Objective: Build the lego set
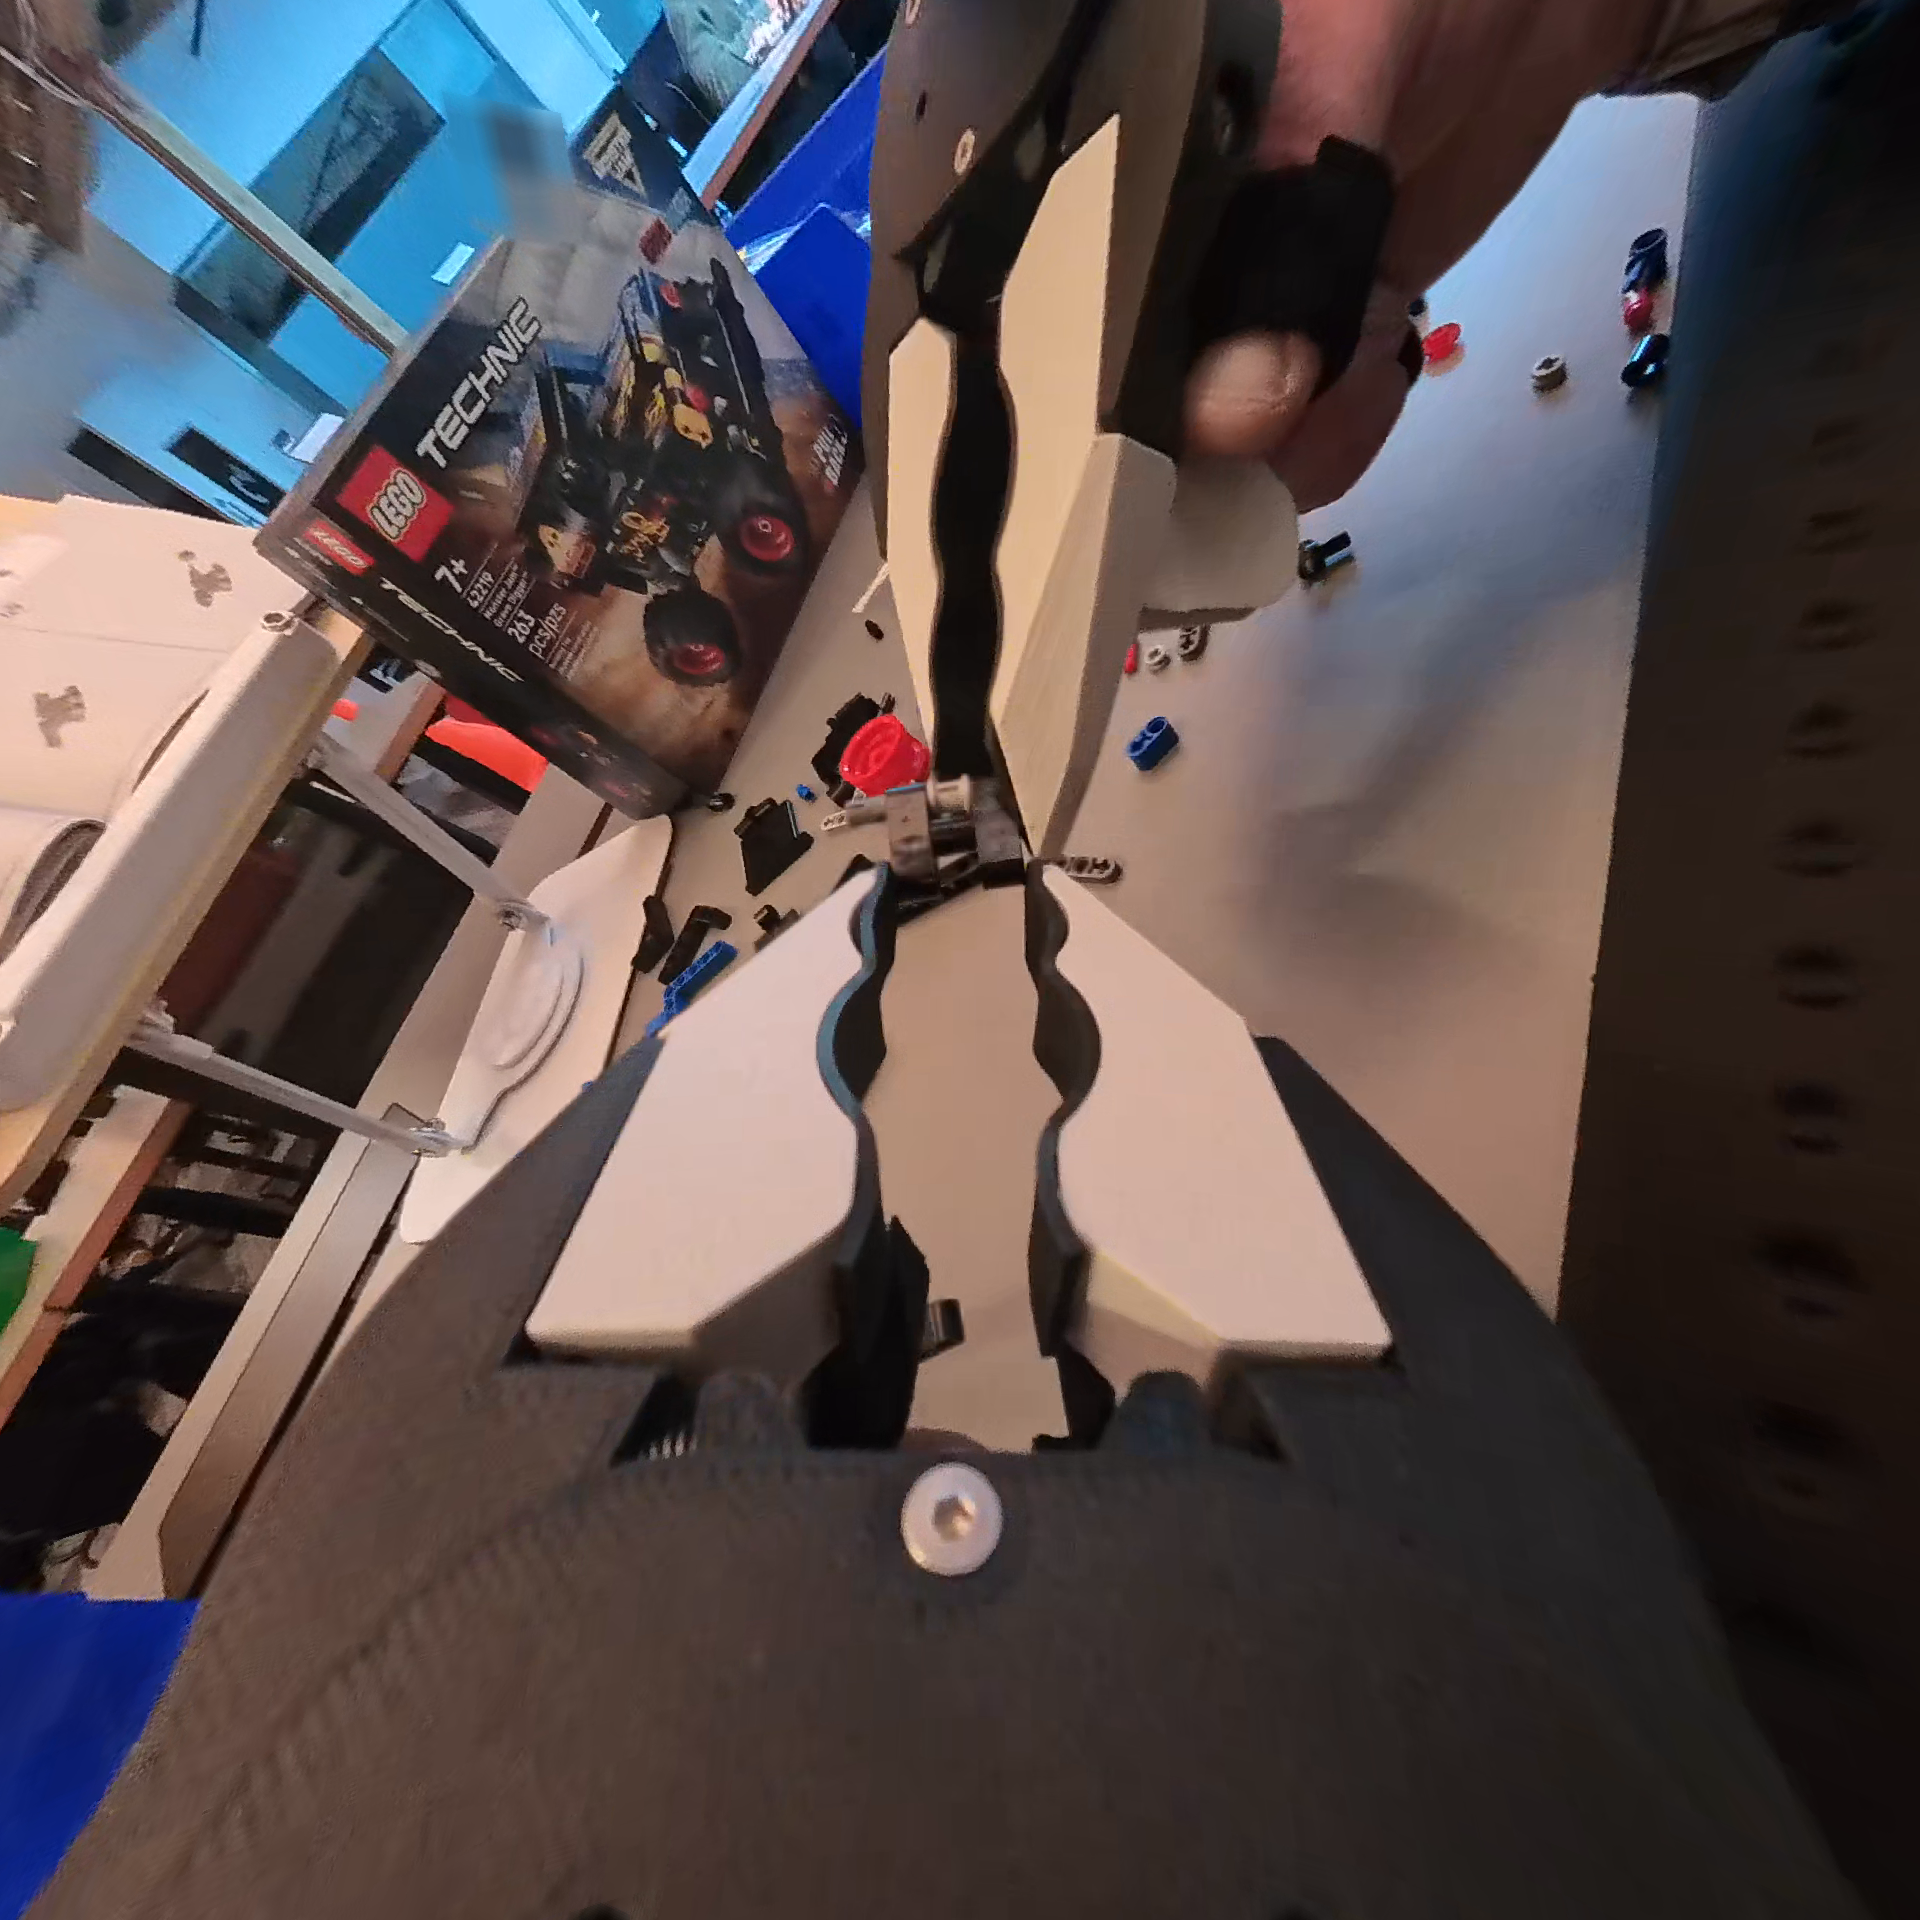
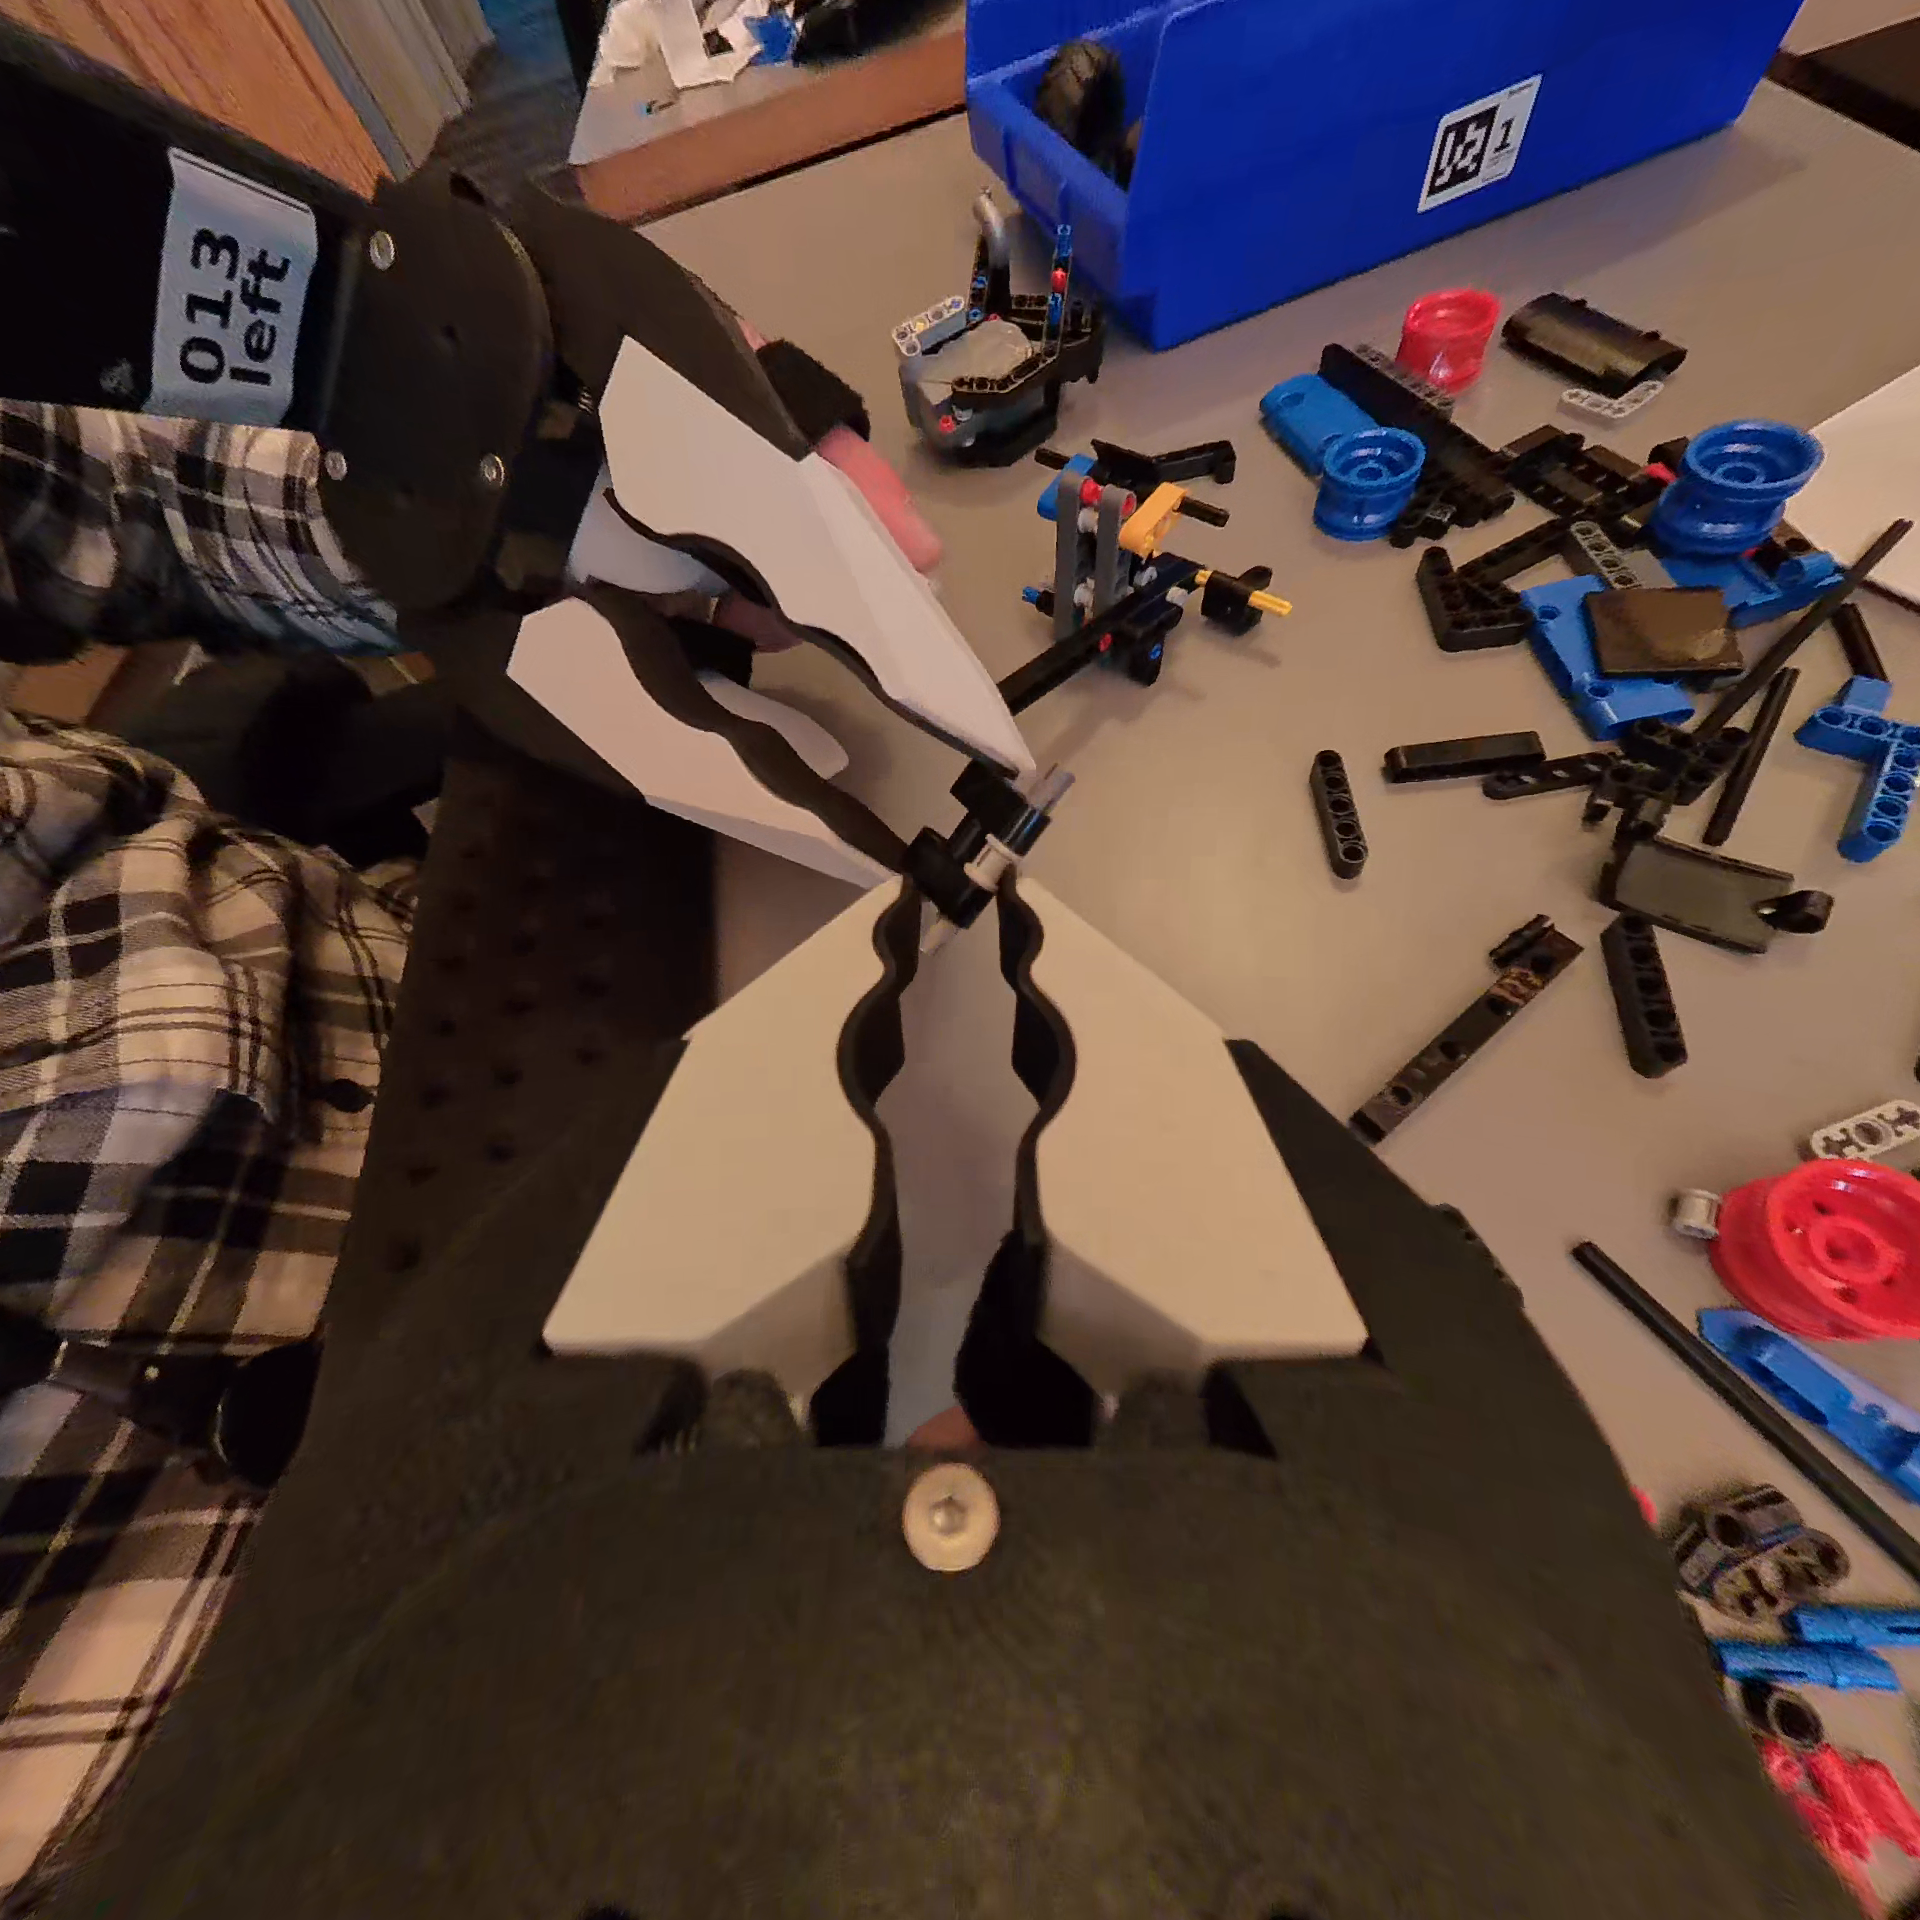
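Note:
A small black and grey Lego assembly with a pale pin through it is held in the air between both grippers. My left gripper is shut on its near end. My right gripper comes down from above and is shut on its far end. In the right wrist view the same assembly sits at the tips of my right gripper, while my left gripper reaches in from the upper left. The fingers hide much of the assembly.
The Lego box stands at the table's left edge. A blue bin is at the back, with two partial builds before it. Loose black and blue beams, blue wheels and a red hub lie to the right.

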The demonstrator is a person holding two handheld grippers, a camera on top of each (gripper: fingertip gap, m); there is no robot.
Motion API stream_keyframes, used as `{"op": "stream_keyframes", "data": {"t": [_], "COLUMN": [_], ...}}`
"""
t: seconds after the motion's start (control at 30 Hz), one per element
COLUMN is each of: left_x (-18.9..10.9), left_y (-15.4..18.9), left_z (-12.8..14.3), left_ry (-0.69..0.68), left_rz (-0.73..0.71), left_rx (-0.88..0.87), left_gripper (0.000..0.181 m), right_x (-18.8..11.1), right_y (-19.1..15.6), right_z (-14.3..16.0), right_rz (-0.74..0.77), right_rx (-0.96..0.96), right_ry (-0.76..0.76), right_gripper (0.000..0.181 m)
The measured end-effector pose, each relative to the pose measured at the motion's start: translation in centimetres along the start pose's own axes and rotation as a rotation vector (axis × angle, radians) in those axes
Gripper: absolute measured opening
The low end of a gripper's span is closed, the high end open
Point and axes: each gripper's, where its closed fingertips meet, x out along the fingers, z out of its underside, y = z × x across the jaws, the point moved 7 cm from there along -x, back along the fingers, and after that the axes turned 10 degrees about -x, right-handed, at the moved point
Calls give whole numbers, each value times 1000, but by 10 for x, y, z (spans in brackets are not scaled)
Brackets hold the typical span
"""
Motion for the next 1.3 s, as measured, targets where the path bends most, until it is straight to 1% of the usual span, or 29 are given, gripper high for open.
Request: {"op": "stream_keyframes", "data": {"t": [0.27, 0.5, 0.6, 0.63, 0.67, 0.73, 0.83, 0.97, 1.03, 1.13, 1.3], "left_x": [7, 17, 19, 19, 19, 21, 23, 22, 24, 24, 21], "left_y": [7, 17, 16, 17, 18, 21, 28, 32, 35, 41, 39], "left_z": [4, 9, 13, 14, 14, 18, 26, 28, 30, 33, 35], "left_ry": [-18, -73, -107, -111, -113, -162, -216, -222, -247, -270, -277], "left_rz": [38, 78, 64, 71, 77, 104, 153, 201, 211, 250, 272], "left_rx": [-32, -51, -47, -44, -48, -63, -60, -51, -27, -18, -55], "left_gripper": [22, 21, 11, 3, 2, 8, 19, 27, 28, 27, 27], "right_x": [0, -1, -4, -4, -4, -4, -2, 5, 12, 21, 29], "right_y": [-2, -2, 1, 1, 0, 1, 0, -5, -8, -10, -4], "right_z": [5, 15, 18, 20, 22, 26, 35, 48, 51, 47, 38], "right_rz": [16, 59, 85, 86, 83, 86, 57, -32, -98, -188, -145], "right_rx": [23, -18, -18, -21, -24, -22, -35, -95, -120, -132, -216], "right_ry": [-12, -79, -90, -102, -108, -133, -212, -362, -409, -428, -488], "right_gripper": [12, 11, 11, 11, 11, 11, 11, 10, 10, 12, 23]}}
